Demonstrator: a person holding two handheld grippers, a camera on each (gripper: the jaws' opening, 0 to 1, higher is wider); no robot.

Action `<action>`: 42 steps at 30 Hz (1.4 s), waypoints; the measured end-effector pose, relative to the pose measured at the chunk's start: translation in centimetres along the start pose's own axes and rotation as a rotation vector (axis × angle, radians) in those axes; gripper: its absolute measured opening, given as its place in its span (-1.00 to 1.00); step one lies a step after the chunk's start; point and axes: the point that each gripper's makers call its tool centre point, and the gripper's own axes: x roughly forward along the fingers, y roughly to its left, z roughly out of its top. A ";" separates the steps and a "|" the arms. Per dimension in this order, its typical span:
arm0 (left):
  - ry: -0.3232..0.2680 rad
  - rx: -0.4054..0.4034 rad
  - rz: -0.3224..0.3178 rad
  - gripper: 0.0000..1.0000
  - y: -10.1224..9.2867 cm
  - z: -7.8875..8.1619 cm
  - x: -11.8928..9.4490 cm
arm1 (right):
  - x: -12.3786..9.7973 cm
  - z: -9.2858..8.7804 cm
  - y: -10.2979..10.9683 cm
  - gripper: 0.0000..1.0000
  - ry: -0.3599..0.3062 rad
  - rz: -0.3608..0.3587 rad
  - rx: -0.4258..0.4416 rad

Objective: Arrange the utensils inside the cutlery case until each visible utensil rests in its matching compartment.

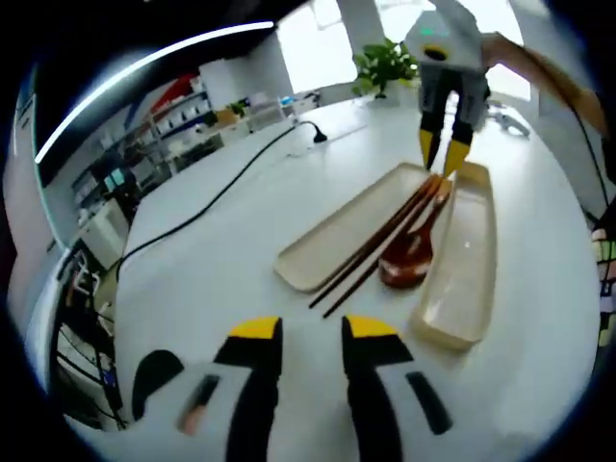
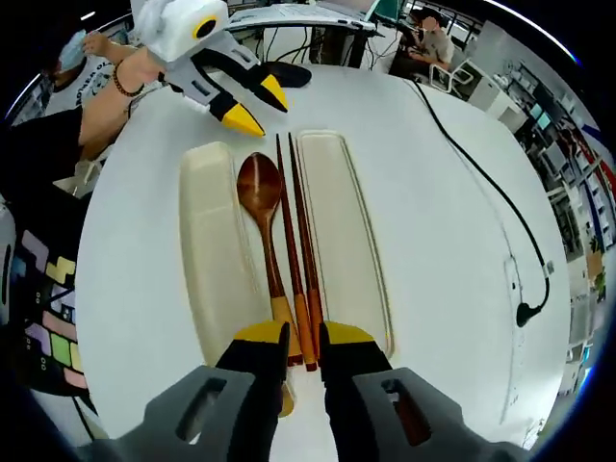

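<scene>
My right gripper (image 2: 303,339) has its fingers around the chopsticks' (image 2: 300,279) handle ends, grip uncertain; left gripper (image 1: 315,332) hangs parted, empty, over the worktop (image 1: 221,260); spoon (image 2: 262,212) and chopsticks lie between the two trays (image 2: 212,260), neither seated yet.

Spoon (image 2: 260,192), chopsticks (image 2: 296,252) between case halves (image 2: 210,250)

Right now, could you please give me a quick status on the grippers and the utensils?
Left hand-held gripper open, empty. Right hand-held gripper open around chopsticks ends. Wooden spoon and chopsticks lie between the two case halves. Nothing in the way.
</scene>
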 end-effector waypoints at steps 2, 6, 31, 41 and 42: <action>0.001 0.001 -0.001 -0.50 -0.1 0.0 0.1 | 0.2 -0.2 0.1 -0.75 0.015 0.002 -0.002; -0.016 -0.017 -0.019 -0.50 -0.4 0.4 0.2 | 0.4 -0.4 -0.2 -0.76 0.025 0.006 0.013; -0.037 -0.058 -0.080 -0.54 -1.0 0.5 1.6 | 2.0 -2.0 0.0 -0.87 0.109 0.084 0.005; -0.057 -0.075 -0.095 -0.56 -1.1 0.6 1.8 | 1.9 -1.8 0.1 -0.89 0.144 0.030 -0.039; -0.060 -0.075 -0.096 -0.56 -1.2 0.6 1.8 | 1.9 -1.7 0.1 -0.89 0.144 0.028 -0.050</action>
